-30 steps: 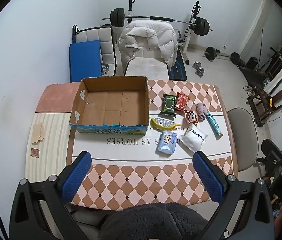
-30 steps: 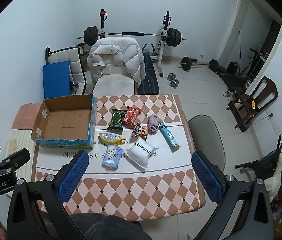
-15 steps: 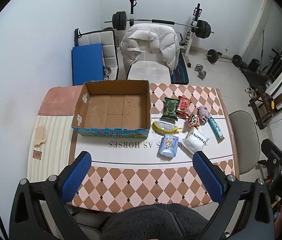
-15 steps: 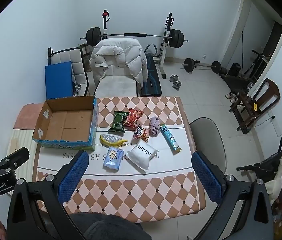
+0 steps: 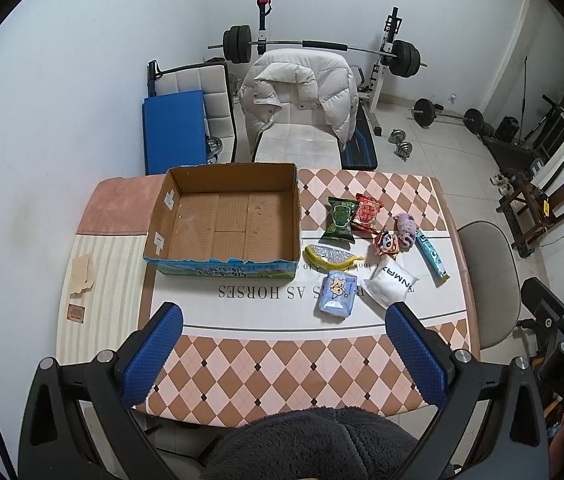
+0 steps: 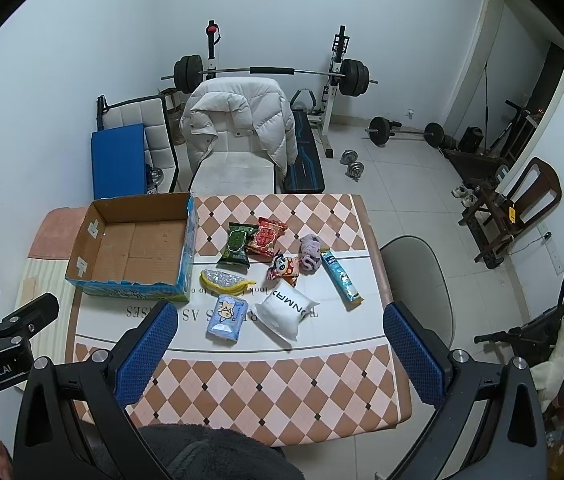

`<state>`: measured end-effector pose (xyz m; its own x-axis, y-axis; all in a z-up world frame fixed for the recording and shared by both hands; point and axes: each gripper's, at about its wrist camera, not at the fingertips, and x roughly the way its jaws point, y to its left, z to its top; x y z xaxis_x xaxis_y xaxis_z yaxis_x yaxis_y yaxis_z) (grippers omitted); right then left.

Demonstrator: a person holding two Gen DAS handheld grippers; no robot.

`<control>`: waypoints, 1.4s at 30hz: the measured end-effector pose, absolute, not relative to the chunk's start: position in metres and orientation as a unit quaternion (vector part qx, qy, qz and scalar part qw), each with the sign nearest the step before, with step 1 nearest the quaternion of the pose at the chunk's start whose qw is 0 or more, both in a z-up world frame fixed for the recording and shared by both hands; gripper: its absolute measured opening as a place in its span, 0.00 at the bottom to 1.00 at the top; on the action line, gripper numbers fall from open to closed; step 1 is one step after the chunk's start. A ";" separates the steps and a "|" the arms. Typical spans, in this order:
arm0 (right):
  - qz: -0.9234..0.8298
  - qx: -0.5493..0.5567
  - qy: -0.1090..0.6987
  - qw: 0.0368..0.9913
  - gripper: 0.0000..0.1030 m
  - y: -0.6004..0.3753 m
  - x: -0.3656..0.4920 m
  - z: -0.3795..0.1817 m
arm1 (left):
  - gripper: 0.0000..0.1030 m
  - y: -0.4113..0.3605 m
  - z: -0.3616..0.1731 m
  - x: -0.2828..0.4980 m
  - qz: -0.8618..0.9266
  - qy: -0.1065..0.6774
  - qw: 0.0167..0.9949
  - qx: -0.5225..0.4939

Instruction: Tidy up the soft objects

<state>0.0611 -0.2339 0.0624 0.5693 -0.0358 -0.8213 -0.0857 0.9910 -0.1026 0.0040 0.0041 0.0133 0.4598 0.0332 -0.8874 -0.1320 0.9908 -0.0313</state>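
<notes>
While both tools hang high above the counter [image 5: 282, 364], the left tool [image 5: 282, 354] and right tool [image 6: 282, 350] have their fingers spread apart, holding nothing; the snack packets [image 6: 270, 276] lie beside the empty cardboard box [image 5: 224, 220].

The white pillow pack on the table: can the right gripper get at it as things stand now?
Probably yes. The right gripper is open and holds nothing, and the white pillow pack lies uncovered just ahead of it on the table, with the light blue pack close beside it.
</notes>
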 end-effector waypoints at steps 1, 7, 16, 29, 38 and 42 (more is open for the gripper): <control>0.014 -0.065 0.464 0.883 1.00 -0.234 0.061 0.063 | 1.00 0.004 0.013 0.004 0.048 0.517 0.853 -0.047; 0.015 -0.065 0.463 0.884 1.00 -0.234 0.062 0.062 | 1.00 0.003 0.013 0.004 0.049 0.517 0.853 -0.047; 0.015 -0.065 0.464 0.883 1.00 -0.233 0.063 0.063 | 1.00 0.002 0.013 0.003 0.049 0.517 0.854 -0.046; 0.016 -0.063 0.464 0.883 1.00 -0.234 0.063 0.064 | 1.00 0.002 0.018 0.011 0.047 0.516 0.854 -0.048; 0.018 -0.062 0.462 0.884 1.00 -0.234 0.065 0.066 | 1.00 0.001 0.020 0.012 0.049 0.514 0.855 -0.046; 0.019 -0.061 0.462 0.885 1.00 -0.233 0.066 0.067 | 1.00 0.001 0.021 0.013 0.049 0.514 0.855 -0.045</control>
